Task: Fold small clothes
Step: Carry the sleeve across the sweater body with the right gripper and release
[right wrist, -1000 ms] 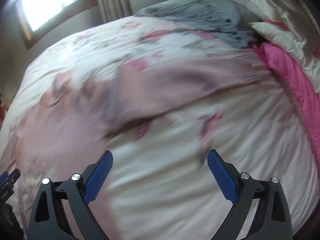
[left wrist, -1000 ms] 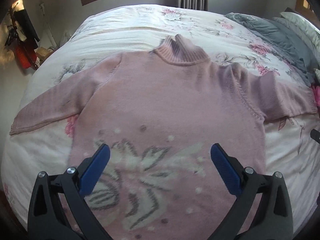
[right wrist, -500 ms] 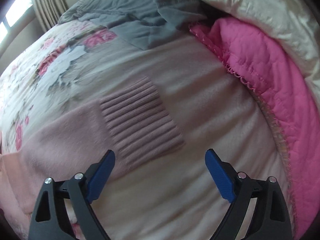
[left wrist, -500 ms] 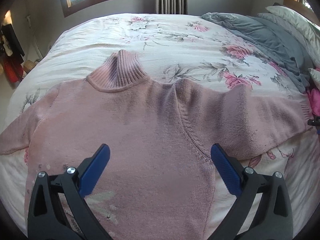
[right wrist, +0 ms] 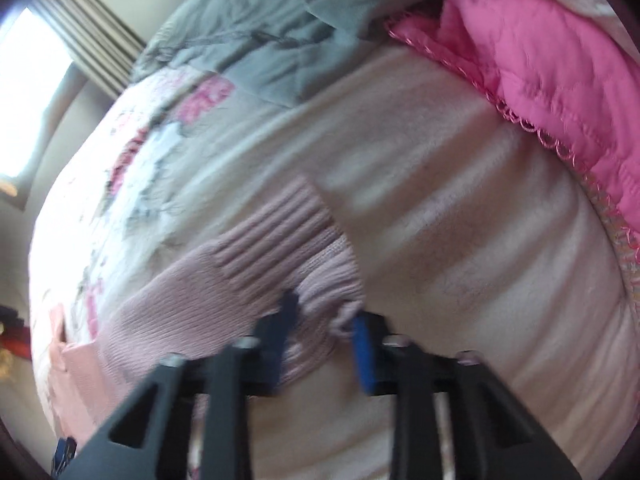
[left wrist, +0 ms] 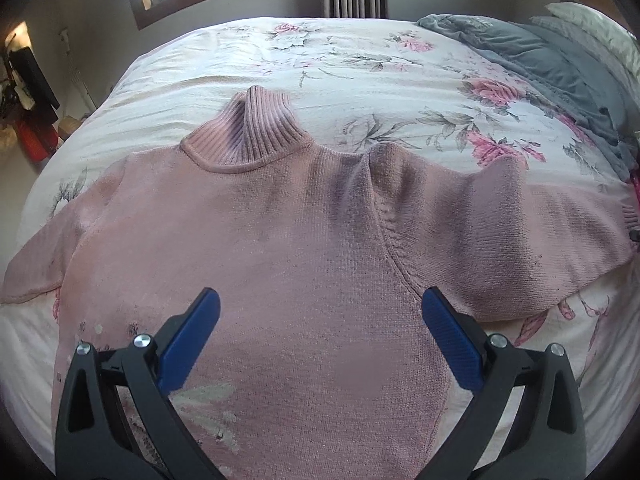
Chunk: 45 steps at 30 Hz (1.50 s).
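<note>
The pink sweater (left wrist: 280,264) lies flat and face up on the floral bedspread (left wrist: 360,64), with its ribbed collar (left wrist: 248,136) pointing to 12 o'clock in the left wrist view and one sleeve going out to 3 o'clock, the other to 9 o'clock. The right gripper (right wrist: 324,320) has its jaws pressed together on the ribbed cuff (right wrist: 304,248) of the 3 o'clock sleeve; the knit is bunched between the blue pads (right wrist: 362,356). The left gripper (left wrist: 316,336) hangs over the chest of the sweater with its jaws wide apart and holds nothing.

The main risk, as I judge it, is the hold itself — only a small bunch at the cuff's edge seems to be pinched, and the picture is blurred, so I cannot tell how deep the hold is. If the sleeve is pulled across fast, the cuff may slip out and the fold will be lost. Also, nothing pins the body of the sweater, so a pull on the sleeve could drag the whole garment sideways and wrinkle it.

Around it: a bright pink quilt (right wrist: 540,68) is close to the cuff at about 2 o'clock in the right wrist view, and a grey blanket (right wrist: 280,32) lies at 12 o'clock. Both are clear of the way toward the sweater's middle — a lift toward them could catch the quilt's edge.
</note>
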Each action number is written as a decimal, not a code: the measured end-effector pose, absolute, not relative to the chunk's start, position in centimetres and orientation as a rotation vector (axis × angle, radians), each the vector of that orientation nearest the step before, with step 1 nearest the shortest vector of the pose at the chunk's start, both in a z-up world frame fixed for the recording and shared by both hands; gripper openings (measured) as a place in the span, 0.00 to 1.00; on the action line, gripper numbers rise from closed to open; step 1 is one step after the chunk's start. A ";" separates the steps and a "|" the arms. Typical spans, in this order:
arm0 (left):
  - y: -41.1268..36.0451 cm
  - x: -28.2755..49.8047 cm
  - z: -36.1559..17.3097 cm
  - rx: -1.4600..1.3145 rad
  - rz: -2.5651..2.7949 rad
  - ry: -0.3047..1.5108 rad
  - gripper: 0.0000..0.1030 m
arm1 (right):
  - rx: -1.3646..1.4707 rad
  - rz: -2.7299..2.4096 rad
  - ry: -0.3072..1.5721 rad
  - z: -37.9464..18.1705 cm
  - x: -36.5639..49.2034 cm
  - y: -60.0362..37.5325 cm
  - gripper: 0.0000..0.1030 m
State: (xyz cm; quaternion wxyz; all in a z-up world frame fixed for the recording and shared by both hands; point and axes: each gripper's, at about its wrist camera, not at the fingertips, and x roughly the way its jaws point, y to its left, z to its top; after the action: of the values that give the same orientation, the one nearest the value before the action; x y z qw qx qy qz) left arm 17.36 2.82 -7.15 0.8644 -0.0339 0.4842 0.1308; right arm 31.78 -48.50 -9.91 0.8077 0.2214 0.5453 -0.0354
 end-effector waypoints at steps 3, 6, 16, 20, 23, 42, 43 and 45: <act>3.2 17.2 -7.5 -0.063 0.281 1.023 0.97 | 0.447 -0.052 1.101 -7.9 30.6 -48.3 0.15; 3.6 16.9 -7.6 -0.052 0.286 1.029 0.97 | 0.401 -0.101 1.068 -6.2 29.4 -48.2 0.14; 7.6 16.0 -8.7 -0.082 0.331 1.058 0.97 | 0.328 -0.297 1.118 -8.6 25.5 -49.5 0.14; 9.1 15.6 -8.5 -0.084 0.339 1.055 0.97 | 0.345 -0.225 1.016 -5.6 25.3 -46.8 0.14; 10.4 15.4 -8.2 -0.100 0.342 1.050 0.97 | 0.288 -0.103 0.966 -2.8 25.5 -41.4 0.14; 18.4 13.4 -7.3 -0.181 0.332 1.048 0.97 | 0.130 0.423 1.121 -7.1 23.3 -8.8 0.14; 18.4 13.4 -7.4 -0.182 0.323 1.049 0.97 | 0.128 0.421 1.132 -7.7 23.6 -8.3 0.14; 18.4 13.6 -7.4 -0.192 0.303 1.054 0.97 | 0.128 0.446 1.173 -8.9 23.5 -7.2 0.18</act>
State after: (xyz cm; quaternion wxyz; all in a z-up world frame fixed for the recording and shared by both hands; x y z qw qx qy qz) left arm 13.58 18.38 -7.41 0.8491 -0.0909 0.5000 0.1438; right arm 23.51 -7.25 -8.91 0.8077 0.0599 0.5482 0.2087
